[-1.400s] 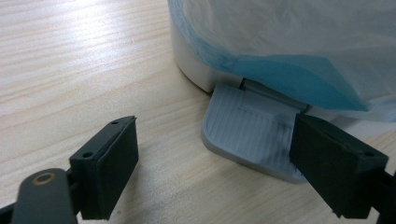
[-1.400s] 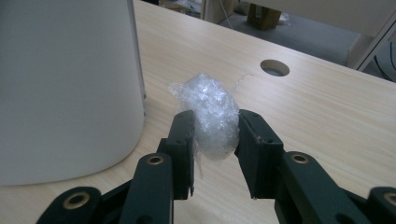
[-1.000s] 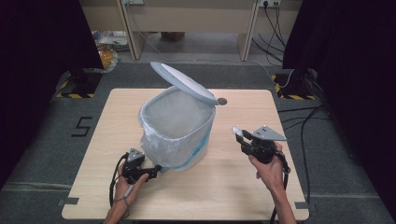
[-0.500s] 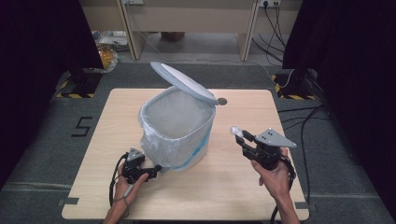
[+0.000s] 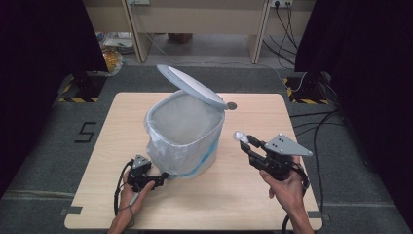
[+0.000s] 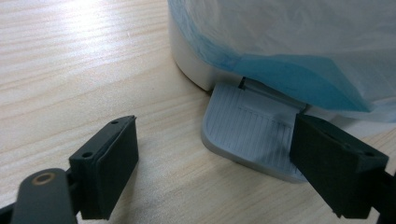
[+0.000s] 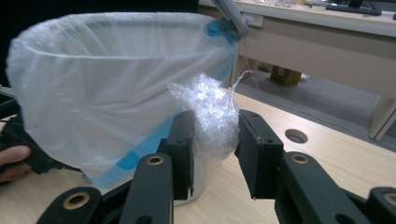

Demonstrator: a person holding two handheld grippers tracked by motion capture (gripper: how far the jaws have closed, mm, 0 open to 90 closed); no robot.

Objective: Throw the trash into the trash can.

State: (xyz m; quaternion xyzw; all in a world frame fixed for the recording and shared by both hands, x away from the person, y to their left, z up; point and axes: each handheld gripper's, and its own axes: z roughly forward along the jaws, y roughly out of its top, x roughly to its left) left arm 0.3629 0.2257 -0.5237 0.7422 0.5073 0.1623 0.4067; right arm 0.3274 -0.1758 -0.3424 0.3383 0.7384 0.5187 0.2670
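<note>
From above, a pale wooden table [image 5: 243,195] is standing on grey carpet, bearing a white pedal bin [image 5: 187,134] with a clear liner, lid raised. The left gripper [image 6: 215,172] is resting spread over the bin's grey ribbed pedal [image 6: 252,135]. Right of the bin, the right gripper [image 7: 215,154] is pinching a crumpled clear plastic wad [image 7: 210,116].

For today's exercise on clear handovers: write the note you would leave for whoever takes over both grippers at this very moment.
Left gripper: jaws open, one jaw on the bin's pedal; lid is up.
Right gripper: shut on a wad of clear plastic wrap, held in the air to the right of the bin, near rim height.
Bin: middle of the table, lined with a clear bag.
Done: wad picked up, lid open.
Left: carry the wad over the rim, drop it in, then probably let the pedal go.
</note>
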